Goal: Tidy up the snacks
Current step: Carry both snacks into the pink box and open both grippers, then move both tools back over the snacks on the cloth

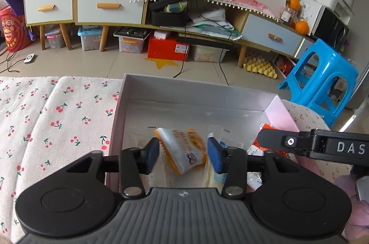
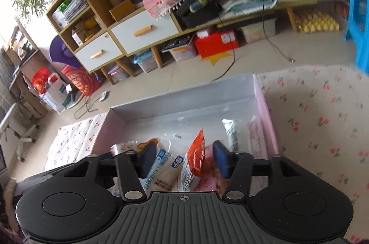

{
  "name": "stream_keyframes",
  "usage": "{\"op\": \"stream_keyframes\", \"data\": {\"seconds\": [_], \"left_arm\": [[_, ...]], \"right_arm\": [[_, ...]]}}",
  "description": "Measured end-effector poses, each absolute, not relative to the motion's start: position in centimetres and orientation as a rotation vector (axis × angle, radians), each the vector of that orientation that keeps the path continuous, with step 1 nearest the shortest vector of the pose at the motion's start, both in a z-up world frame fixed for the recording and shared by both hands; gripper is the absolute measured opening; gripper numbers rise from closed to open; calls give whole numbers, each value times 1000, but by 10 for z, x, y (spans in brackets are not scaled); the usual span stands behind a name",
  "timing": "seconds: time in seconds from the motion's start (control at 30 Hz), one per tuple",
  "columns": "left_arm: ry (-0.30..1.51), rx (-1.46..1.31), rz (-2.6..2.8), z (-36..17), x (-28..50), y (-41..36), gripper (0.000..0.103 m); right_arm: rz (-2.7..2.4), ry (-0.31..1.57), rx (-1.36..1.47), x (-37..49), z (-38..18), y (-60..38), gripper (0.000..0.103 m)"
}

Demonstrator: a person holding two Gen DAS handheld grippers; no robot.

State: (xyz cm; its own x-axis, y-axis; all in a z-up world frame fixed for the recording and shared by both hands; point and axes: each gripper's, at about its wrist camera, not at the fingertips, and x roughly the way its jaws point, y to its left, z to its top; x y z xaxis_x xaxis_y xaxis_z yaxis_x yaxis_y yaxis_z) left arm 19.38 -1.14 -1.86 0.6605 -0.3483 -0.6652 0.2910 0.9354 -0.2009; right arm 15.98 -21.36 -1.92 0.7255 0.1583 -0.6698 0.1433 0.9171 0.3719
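Observation:
A grey open box (image 1: 184, 92) lies on the cherry-print cloth and holds several snack packets. In the left wrist view my left gripper (image 1: 183, 154) is open over the box, with an orange-and-white snack packet (image 1: 182, 149) tilted between its pads, apparently loose. In the right wrist view my right gripper (image 2: 182, 158) is open above the box (image 2: 184, 101), with an orange-red packet (image 2: 196, 158) standing between its fingers, untouched by the pads. A blue-and-white packet (image 2: 161, 170), a pink packet (image 2: 207, 181) and a white packet (image 2: 233, 133) lie beside it. The right gripper's arm (image 1: 311, 142) crosses the left view's right side.
The cherry-print cloth (image 1: 57, 119) spreads left and right of the box. A blue plastic stool (image 1: 320, 80) stands at the far right. A wooden cabinet with drawers (image 1: 103, 4), storage bins, a red box (image 1: 168, 48) and loose cables are on the floor beyond.

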Motion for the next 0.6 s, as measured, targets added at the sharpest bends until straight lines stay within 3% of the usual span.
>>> {"op": "stream_keyframes", "data": {"seconds": [0.27, 0.6], "left_arm": [[755, -63, -360, -1, 176, -8, 68], [770, -28, -350, 21, 145, 2, 88]], "right_arm": [[-16, 757, 441, 143, 4, -217, 67], [-31, 764, 404, 103, 32, -208, 84]]}}
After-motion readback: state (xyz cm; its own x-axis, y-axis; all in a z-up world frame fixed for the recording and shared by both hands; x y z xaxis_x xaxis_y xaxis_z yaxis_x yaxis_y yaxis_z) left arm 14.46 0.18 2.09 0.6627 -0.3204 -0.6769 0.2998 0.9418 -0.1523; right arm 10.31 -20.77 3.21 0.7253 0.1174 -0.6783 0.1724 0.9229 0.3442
